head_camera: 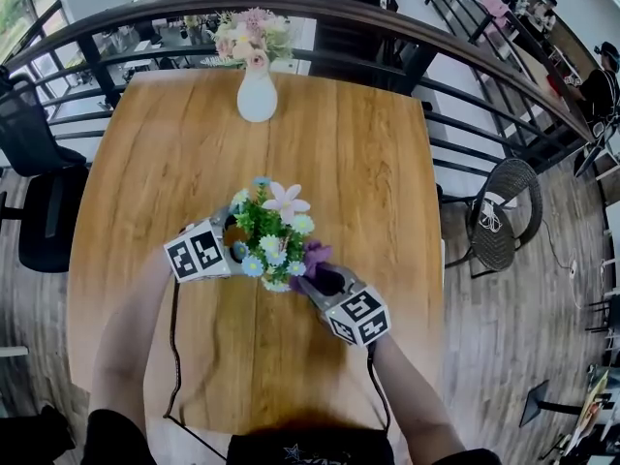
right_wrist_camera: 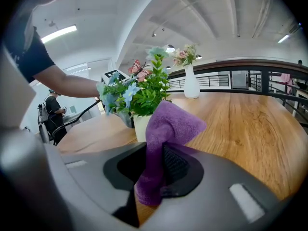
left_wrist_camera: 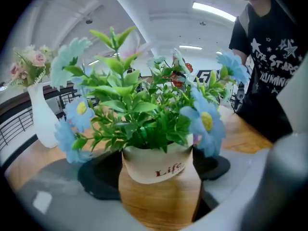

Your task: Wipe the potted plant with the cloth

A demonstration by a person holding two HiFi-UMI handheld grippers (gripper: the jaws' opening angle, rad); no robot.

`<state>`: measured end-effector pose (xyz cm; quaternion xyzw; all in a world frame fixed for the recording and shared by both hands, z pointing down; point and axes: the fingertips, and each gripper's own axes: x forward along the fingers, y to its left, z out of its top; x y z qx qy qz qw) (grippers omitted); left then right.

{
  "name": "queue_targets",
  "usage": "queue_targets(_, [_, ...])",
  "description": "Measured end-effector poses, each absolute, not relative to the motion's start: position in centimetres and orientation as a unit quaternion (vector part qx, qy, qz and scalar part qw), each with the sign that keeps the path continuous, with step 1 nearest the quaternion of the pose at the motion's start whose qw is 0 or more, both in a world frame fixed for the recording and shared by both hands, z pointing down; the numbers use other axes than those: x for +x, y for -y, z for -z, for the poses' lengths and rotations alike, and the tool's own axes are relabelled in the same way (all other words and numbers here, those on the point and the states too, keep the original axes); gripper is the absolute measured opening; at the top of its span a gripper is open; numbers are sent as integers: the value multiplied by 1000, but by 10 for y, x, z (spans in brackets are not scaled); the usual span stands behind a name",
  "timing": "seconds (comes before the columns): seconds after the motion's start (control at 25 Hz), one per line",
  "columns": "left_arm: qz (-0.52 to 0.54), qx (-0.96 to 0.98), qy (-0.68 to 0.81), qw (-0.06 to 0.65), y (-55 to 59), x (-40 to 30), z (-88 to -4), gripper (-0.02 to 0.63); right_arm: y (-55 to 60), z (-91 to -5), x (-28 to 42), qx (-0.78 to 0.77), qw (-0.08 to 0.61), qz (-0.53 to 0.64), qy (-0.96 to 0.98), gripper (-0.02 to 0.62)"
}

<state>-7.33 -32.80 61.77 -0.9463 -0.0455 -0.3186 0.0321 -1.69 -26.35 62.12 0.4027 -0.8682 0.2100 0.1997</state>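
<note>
Potted plant (head_camera: 270, 235) sits mid-tabletop (head_camera: 368, 143), nearer your edge. Your left gripper (head_camera: 232, 247) has its jaws spread either side of the white pot, not clamped. Your right gripper (head_camera: 322, 279) has its jaws clenched on the purple cloth (right_wrist_camera: 168, 129), just beside the flowers.

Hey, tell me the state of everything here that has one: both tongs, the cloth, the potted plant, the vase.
potted plant: upright on the table.
left tongs: open, jaws either side of the potted plant.
right tongs: shut on the purple cloth.
purple cloth: pinched, bunched upward.
white vase: upright, holding flowers.
</note>
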Motion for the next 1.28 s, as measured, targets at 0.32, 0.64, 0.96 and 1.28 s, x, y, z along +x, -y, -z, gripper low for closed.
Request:
queue_targets(0.32, [297,-953,-63,-7,330,-63,-619,471,278,-623,0,457,196,-209,842,84])
queue_targets(0.64, [274,-937,-210,-52,338,-51,-622,471,280,-621,-4,474,183,-216,834,84])
queue_targets(0.96, [258,-909,-315,-85,336,-45,-621,471,275,-616,-12,479,166,-225,832,84])
queue_targets(1.28, [231,-927,-276,-106,304,-38,-615,460,279,-618,18,510,163,-227,813,84])
